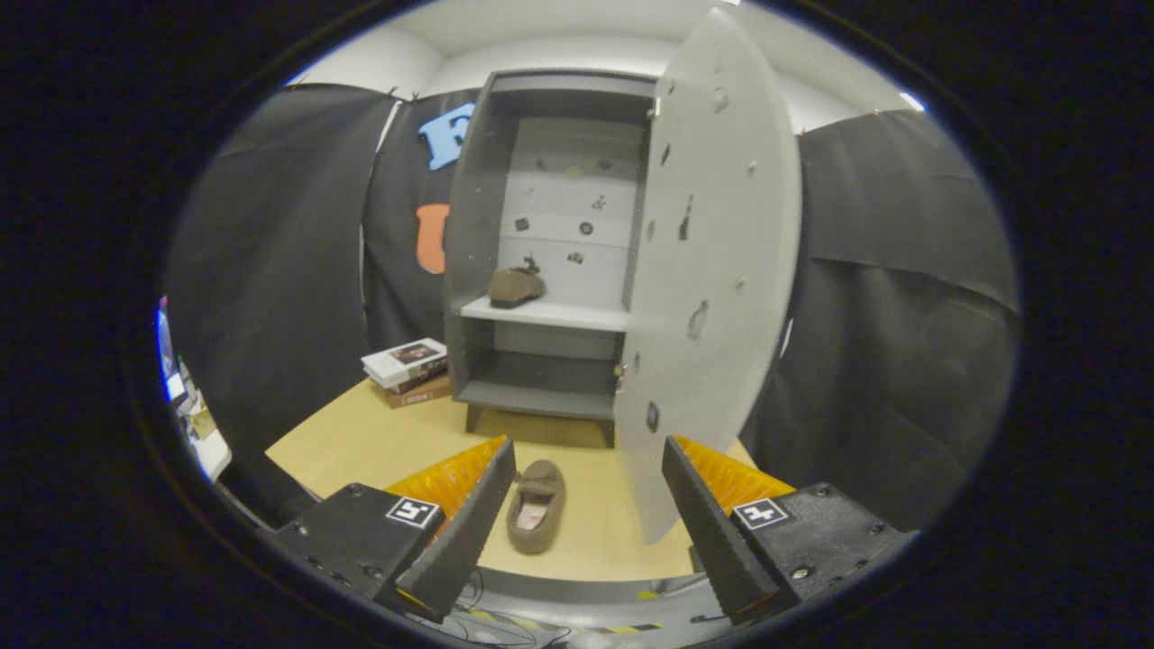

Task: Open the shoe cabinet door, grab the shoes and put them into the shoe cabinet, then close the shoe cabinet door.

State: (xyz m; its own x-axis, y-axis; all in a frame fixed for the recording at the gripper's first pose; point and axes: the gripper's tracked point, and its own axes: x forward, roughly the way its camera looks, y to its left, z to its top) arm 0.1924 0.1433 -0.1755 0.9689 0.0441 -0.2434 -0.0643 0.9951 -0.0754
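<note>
no readable writing; book covers too small to make out. gripper [586, 505] held level above the table [361, 442], fingers spread wide, holding nothing. one shoe [536, 505] lies on the table between the fingers; other shoe [516, 287] sits on the shoe cabinet [473, 234] shelf. cabinet door [721, 252] swung open. books [407, 370] stacked beside the cabinet.

A pale wooden tabletop [361, 446] carries a brown slipper [535, 505] lying between the spread fingers, nearer the left one. Beyond them stands a grey shoe cabinet [541, 388], its door open, with stacked books [407, 370] beside its left flank.
</note>
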